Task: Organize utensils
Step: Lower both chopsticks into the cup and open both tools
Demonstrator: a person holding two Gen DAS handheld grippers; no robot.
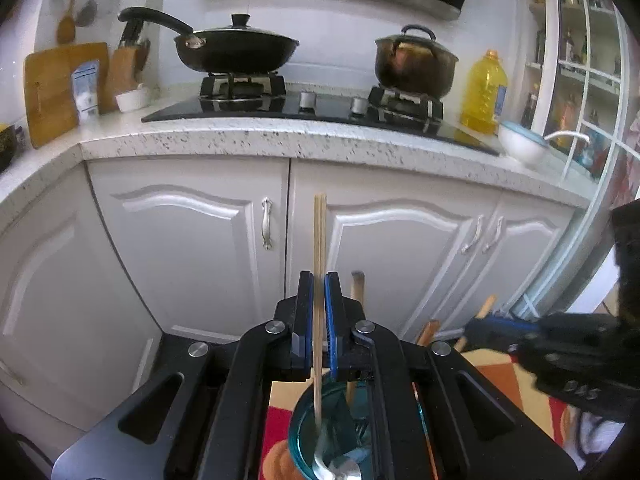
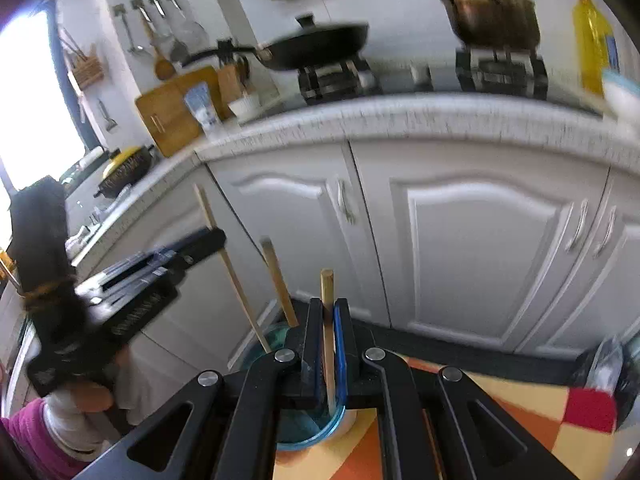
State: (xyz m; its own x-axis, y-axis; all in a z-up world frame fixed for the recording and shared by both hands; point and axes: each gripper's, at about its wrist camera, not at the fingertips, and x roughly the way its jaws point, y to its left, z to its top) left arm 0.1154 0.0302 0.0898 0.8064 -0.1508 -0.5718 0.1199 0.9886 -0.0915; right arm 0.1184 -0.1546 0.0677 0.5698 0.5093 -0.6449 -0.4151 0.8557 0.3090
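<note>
The left gripper (image 1: 319,280) pinches a pair of chopsticks (image 1: 319,240) upright, their lower ends reaching down into the blue glass cup (image 1: 304,432) at six o'clock in its view, where a metal spoon (image 1: 340,468) already lies. The right gripper (image 2: 329,304) is pressed on a single wooden stick (image 2: 328,320) that stands in the same cup (image 2: 320,432), with another wooden handle (image 2: 280,280) leaning out at eleven o'clock. Both tools crowd one small vessel, so the likely trouble is that a sideways tug from either hand levers the cup over, or the two grippers knock together; the right view is motion-blurred, which hints at quick movement. The cup sits on a table with an orange, yellow and red patterned cloth (image 2: 520,408). Ahead, at twelve o'clock, run white cabinets (image 1: 192,232) under a speckled counter (image 1: 280,140) carrying a hob with a black pan (image 1: 236,50) and a lidded pot (image 1: 416,64).
</note>
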